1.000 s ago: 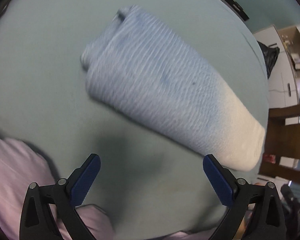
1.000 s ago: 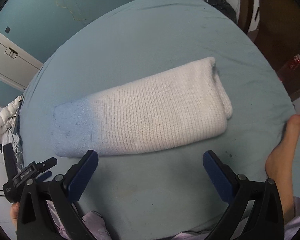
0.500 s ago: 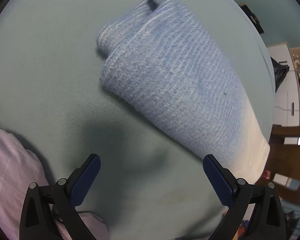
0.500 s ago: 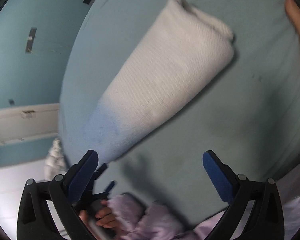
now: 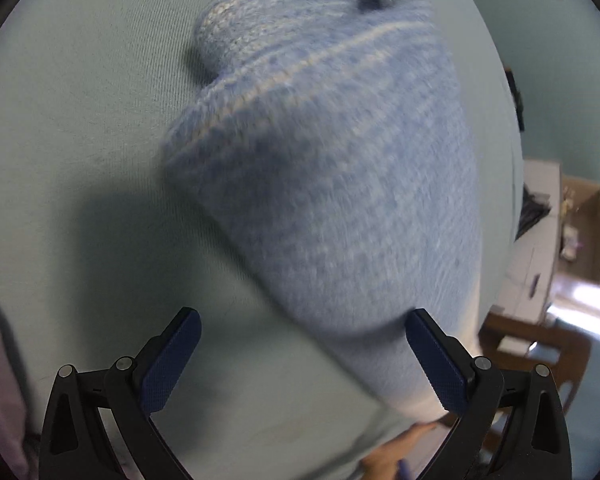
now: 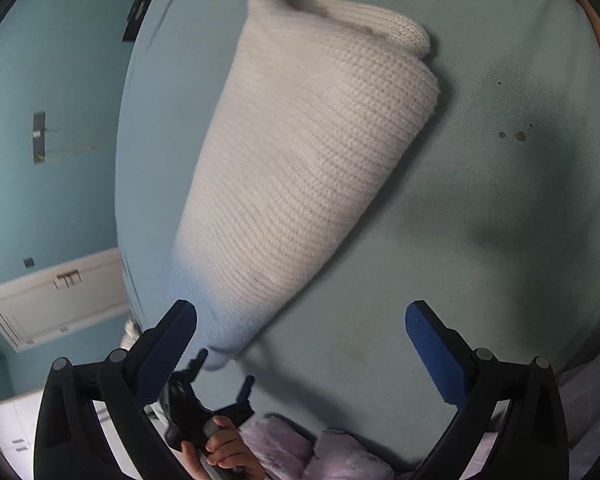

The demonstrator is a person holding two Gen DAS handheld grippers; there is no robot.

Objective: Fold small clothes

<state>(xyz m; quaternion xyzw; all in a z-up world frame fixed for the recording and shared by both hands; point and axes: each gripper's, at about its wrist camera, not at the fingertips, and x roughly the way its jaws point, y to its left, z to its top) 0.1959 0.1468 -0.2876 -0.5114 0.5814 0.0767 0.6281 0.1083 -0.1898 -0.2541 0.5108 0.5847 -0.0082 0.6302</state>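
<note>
The folded knit garment (image 6: 300,168) is laid lengthwise on the bed (image 6: 480,240), and both the left hand-held gripper (image 5: 302,356) and right hand-held gripper (image 6: 300,344) are held apart and empty over it, likely readied for another fold.

Count, both views:
- folded knit garment (image 6: 300,168): 1, white grading to blue at one end (image 5: 340,208)
- grippers: 2, left gripper (image 5: 300,356) and right gripper (image 6: 300,348), each with 2 blue-padded fingers
- hand (image 6: 216,456) on a gripper handle: 1
- teal bed sheet (image 6: 480,220): 1
- lilac cloth (image 6: 332,456), number of pieces unclear
- white cupboard door (image 6: 56,296): 1
</note>
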